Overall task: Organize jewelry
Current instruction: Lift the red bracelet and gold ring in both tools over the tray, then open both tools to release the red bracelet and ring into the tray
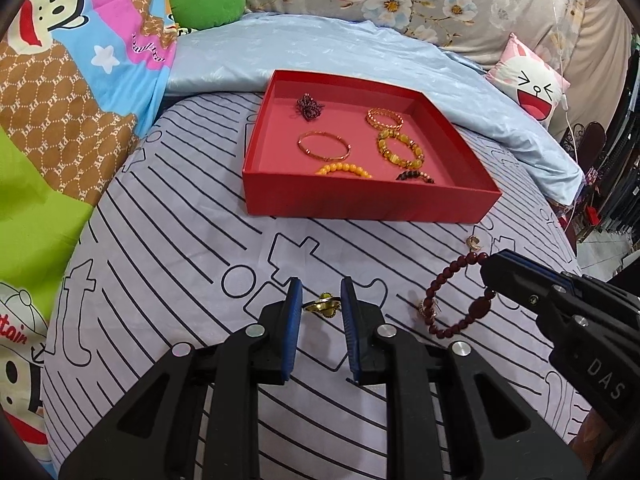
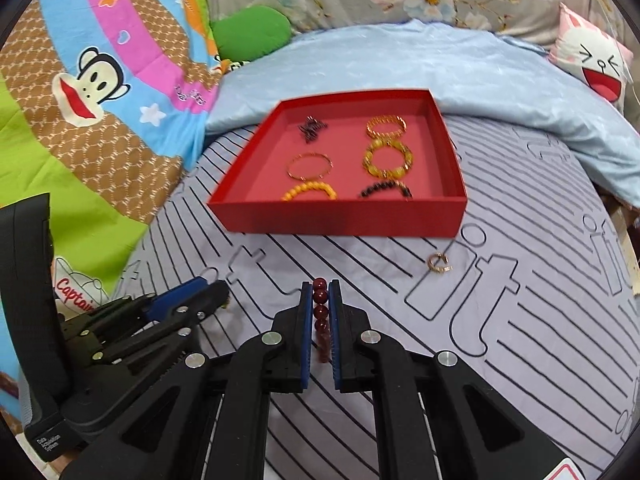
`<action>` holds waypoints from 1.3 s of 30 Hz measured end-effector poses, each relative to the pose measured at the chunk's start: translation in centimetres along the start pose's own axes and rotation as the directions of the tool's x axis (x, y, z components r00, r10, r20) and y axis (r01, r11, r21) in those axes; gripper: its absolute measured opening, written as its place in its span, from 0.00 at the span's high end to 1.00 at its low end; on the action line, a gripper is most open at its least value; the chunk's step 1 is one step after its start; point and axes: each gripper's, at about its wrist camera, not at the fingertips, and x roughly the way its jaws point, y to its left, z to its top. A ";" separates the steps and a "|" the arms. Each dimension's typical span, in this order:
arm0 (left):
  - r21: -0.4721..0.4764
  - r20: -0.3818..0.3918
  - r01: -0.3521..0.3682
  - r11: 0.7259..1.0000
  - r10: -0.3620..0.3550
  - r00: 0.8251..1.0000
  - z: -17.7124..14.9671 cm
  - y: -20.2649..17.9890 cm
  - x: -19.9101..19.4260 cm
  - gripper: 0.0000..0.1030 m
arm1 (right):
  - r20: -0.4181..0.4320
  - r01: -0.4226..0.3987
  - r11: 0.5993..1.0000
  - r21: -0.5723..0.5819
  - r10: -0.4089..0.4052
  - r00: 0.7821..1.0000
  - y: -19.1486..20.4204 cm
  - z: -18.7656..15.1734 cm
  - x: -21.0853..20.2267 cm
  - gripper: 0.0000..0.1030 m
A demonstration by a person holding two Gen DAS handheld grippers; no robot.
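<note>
Two tongs work below the red box (image 1: 360, 200): right gripper (image 2: 320, 300) pinches the dark red bead bracelet (image 1: 452, 300), light, floppy; left gripper (image 1: 320, 300) stands open around a small, slippery gold ring (image 1: 322, 305).

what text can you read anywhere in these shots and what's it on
"DAS": on the body of the right hand-held gripper, in the left wrist view.
"Data Acquisition System": small label on the base of the left hand-held gripper, in the right wrist view.
"Captain": red script on the cartoon quilt, last letters partly hidden.
"PF": repeated in the quilt's brown lattice pattern.
Large outlined letters on the striped bedsheet: "it" reads; the rest is cut off.
</note>
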 end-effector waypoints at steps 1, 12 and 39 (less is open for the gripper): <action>0.002 0.003 0.003 1.000 -0.003 1.000 0.2 -0.1 -0.2 0.81 | 0.006 0.001 1.000 -0.002 -0.001 1.000 0.0 0.3 -0.3 0.93; 0.061 0.063 0.048 0.997 -0.052 0.997 6.3 -1.5 -1.4 0.81 | 0.090 0.006 1.000 -0.024 -0.004 0.996 -1.3 6.9 -1.9 0.93; 0.127 -0.030 0.038 0.991 -0.034 0.999 19.5 -1.4 12.5 0.81 | -0.092 -0.097 0.994 0.044 0.101 0.991 -5.0 19.7 14.3 0.93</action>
